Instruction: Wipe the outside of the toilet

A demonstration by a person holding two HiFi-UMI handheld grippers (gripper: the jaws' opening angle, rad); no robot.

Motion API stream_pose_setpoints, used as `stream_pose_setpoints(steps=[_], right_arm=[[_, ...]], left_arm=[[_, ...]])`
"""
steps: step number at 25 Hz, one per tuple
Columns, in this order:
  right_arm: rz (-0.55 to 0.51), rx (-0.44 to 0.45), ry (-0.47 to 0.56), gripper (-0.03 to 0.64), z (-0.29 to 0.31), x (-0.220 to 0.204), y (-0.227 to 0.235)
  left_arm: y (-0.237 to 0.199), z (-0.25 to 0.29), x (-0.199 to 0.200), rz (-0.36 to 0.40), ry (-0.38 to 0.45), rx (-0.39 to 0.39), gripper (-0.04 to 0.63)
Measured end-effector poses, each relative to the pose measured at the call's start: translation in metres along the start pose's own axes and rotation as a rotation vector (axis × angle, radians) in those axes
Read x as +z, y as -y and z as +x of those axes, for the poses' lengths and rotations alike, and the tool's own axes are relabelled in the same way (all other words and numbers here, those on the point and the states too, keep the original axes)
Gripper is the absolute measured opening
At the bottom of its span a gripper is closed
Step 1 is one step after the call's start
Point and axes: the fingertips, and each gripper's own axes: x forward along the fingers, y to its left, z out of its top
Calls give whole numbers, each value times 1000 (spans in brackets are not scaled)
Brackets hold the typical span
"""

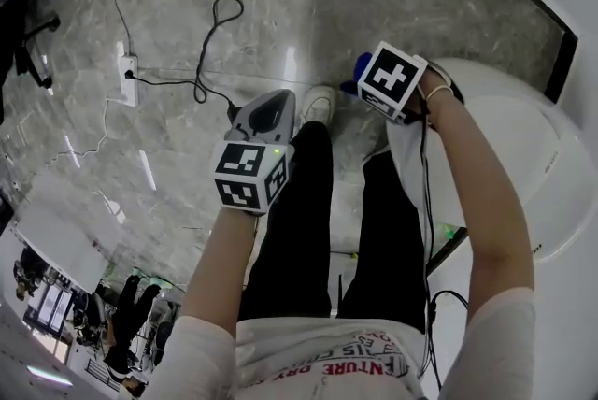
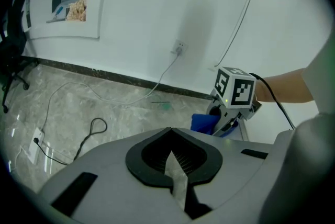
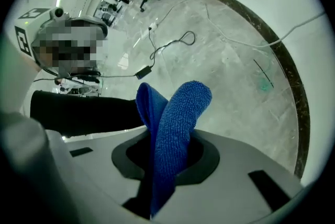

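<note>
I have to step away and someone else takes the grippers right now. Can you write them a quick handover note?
Left gripper: shut, holding nothing, held over the floor in front of the legs.
Right gripper: shut on the blue cloth, which sticks out folded from the jaws.
Toilet: white, on the person's right, with the right gripper beside its near end.
Done: the cloth is gripped. It points at the floor, not at the toilet, and no wiped area can be told.
Left: bring the cloth onto the toilet's outside and wipe it. Mind the power strip on the floor.
</note>
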Motion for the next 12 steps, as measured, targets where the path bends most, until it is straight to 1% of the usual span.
stream_pose_setpoints(steps=[3,6,9,12], right_arm=[[88,-25,116,72,-31,15,-4],[204,-78,259,72,-91,10,1],[345,-132,415,72,-159,-12,0],[475,-180,545,72,-223,-58,-11]], left_arm=[[1,-10,23,38,-2,-17,6],[24,-23,66,129,2,-57,8],[56,-41,122,237,21,-93,6],[108,-58,173,282,47,-125,6]])
